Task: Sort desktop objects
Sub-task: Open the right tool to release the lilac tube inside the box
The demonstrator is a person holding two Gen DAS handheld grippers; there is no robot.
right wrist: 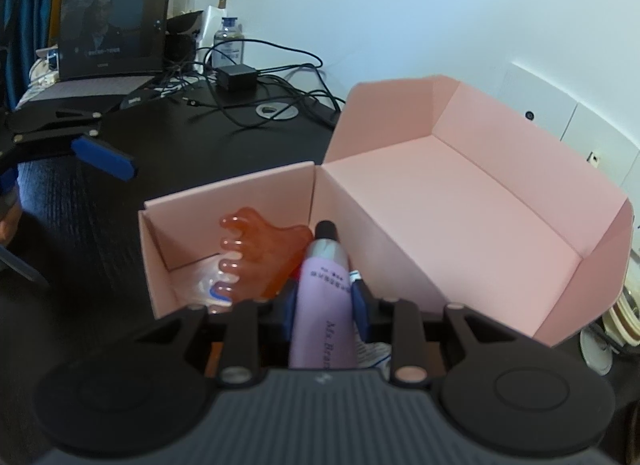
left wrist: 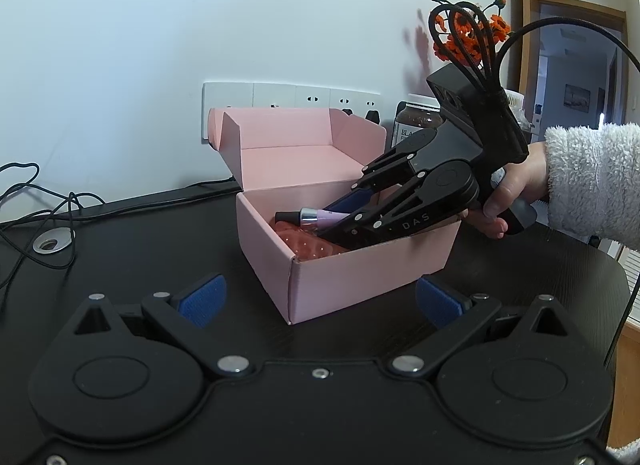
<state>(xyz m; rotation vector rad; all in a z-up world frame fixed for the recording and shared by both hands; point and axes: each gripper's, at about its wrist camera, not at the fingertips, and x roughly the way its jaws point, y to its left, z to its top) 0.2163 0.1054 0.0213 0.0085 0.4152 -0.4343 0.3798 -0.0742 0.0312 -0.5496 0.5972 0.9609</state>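
- Far left on the bench [left wrist: 120,249], a metal grommet [left wrist: 52,243] sits among loose black cables [left wrist: 36,193].
- Your left gripper [left wrist: 320,301] hovers low over the bench at the near side, its jaws wide open with nothing between them, the near corner of the box just ahead.
- The pink box [left wrist: 360,265] stands mid-bench with its lid thrown back toward the wall sockets [left wrist: 304,99].
- Inside it, on the left, lies an orange comb-shaped piece [right wrist: 264,253], resting on the box floor.
- Just right of that, your right gripper [right wrist: 323,305] reaches down into the box, jaws closed on the lilac tube [right wrist: 324,305]; its black cap [right wrist: 326,229] points at the far inner wall.
- Your right hand [left wrist: 508,193], in a fleecy white sleeve [left wrist: 592,181], holds the handle past the box's right side.
- Behind stand a dark jar [left wrist: 416,121] and orange flowers [left wrist: 468,37].
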